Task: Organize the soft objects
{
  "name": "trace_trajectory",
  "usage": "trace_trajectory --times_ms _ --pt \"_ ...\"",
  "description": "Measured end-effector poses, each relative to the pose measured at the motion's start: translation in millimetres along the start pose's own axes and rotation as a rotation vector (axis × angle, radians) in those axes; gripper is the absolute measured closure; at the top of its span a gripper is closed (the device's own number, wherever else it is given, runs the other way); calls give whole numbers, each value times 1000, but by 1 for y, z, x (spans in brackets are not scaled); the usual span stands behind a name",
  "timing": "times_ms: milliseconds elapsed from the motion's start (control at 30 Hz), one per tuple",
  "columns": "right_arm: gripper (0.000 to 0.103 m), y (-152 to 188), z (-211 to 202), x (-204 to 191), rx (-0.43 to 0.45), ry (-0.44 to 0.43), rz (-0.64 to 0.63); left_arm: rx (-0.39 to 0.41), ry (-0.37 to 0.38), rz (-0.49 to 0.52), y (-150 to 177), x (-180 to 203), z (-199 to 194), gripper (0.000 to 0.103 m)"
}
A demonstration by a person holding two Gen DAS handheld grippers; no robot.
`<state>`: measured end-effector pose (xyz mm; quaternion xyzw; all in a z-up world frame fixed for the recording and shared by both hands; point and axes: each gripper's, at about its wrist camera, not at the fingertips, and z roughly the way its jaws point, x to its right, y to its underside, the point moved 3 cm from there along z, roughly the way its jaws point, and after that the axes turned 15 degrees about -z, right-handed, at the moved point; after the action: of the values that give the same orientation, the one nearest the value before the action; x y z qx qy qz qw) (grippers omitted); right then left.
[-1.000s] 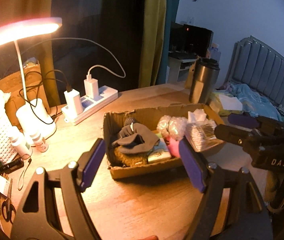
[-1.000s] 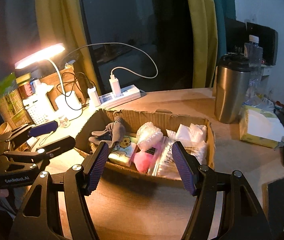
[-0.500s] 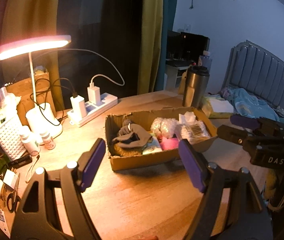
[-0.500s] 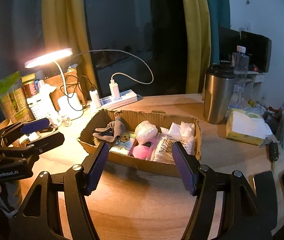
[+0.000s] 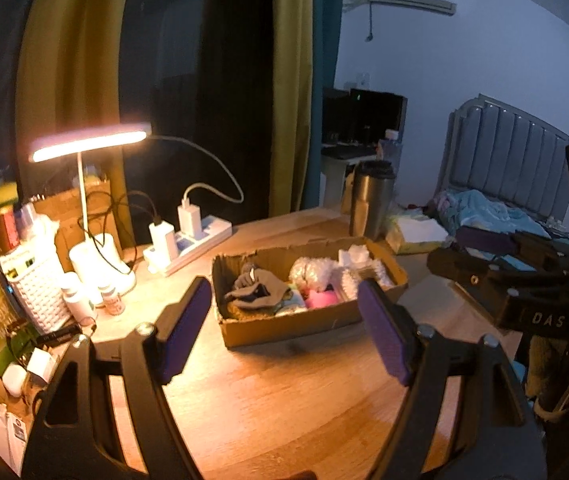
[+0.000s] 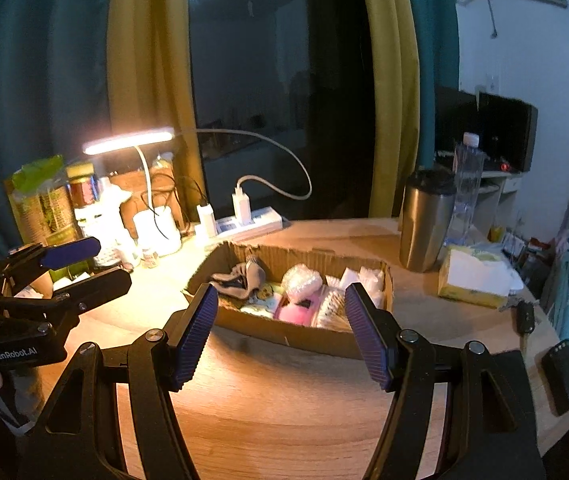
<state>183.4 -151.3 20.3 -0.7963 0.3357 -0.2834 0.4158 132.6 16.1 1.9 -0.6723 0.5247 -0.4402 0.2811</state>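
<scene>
Meanwhile my left gripper and right gripper hung above the wooden table, jaws apart and empty; the shallow brown cardboard box of soft things sat just beyond.

We count one cardboard box holding one grey glove, one bubble-wrap bundle, one pink item and a couple of white packs we can't tally exactly. Around it: one lit desk lamp, one power strip with two chargers plugged in, one steel tumbler, one water bottle, one tissue pack.
</scene>
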Motion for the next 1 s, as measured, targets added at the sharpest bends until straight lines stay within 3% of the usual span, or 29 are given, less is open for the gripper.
trace_trajectory --times_ms 467,500,567,1000 --pt "34 -16 -45 -2 84 67 -24 92 58 -7 -18 19 -43 26" --pt "34 -16 -48 -1 84 71 -26 98 60 -7 -19 21 -44 24" --pt "34 -15 -51 1 86 82 -27 107 62 -14 -22 23 -47 6" --pt "34 -12 -59 7 90 93 -25 142 42 -36 -26 26 -51 6"
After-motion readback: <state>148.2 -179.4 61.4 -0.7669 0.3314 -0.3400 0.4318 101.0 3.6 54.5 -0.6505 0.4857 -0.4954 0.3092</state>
